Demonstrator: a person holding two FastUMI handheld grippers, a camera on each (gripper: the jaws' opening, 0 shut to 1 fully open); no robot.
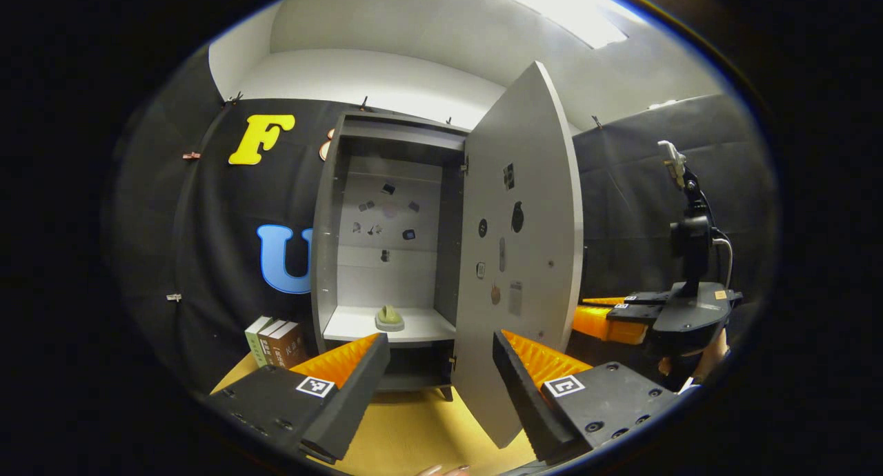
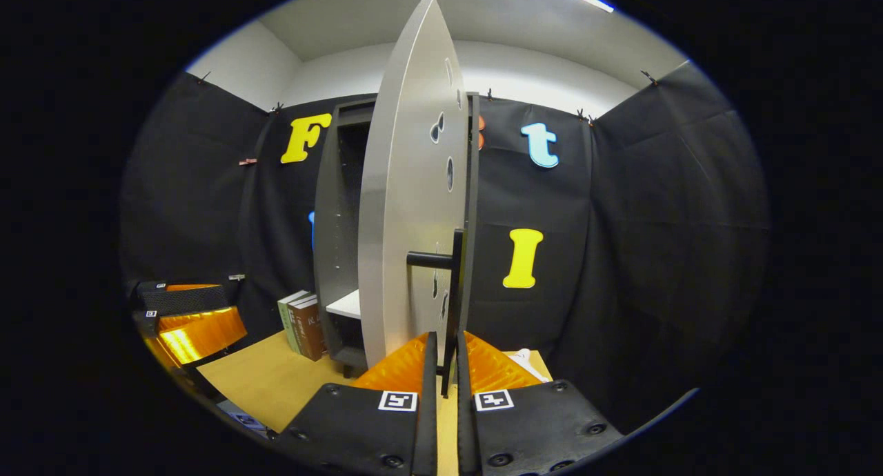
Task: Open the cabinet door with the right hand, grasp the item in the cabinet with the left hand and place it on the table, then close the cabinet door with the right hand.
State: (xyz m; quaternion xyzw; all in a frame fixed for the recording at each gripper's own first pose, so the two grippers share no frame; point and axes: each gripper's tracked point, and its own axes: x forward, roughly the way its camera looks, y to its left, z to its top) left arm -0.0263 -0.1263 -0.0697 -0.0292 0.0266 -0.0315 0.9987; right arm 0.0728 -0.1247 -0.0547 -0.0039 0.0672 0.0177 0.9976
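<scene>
Door point(image 2: 403, 207) of grey cabinet point(image 1: 386, 255): swung wide, standing edge-on in the right gripper view. Right tool point(image 2: 441, 365): fingers drawn close about the dark bar handle point(image 2: 452, 283), which runs down between them; firm pressure cannot be told.

Left tool point(image 1: 438, 365): spread wide, holding nothing, aimed at the cabinet mouth from the near side.

Item point(image 1: 390, 317): one small greenish object on a pale base, resting on the lower shelf point(image 1: 359, 328), toward its right half, apart from both walls.

Step in hand, as judged: reach in and take the item. Advice: keep the door steady with the right tool, enter straight between door edge and left wall, straddle the item low, then close.

Count: one cabinet, one door, one handle, one item, two tools, three books point(image 1: 276, 341) upright on the table point(image 1: 414, 428) left of the cabinet.
</scene>
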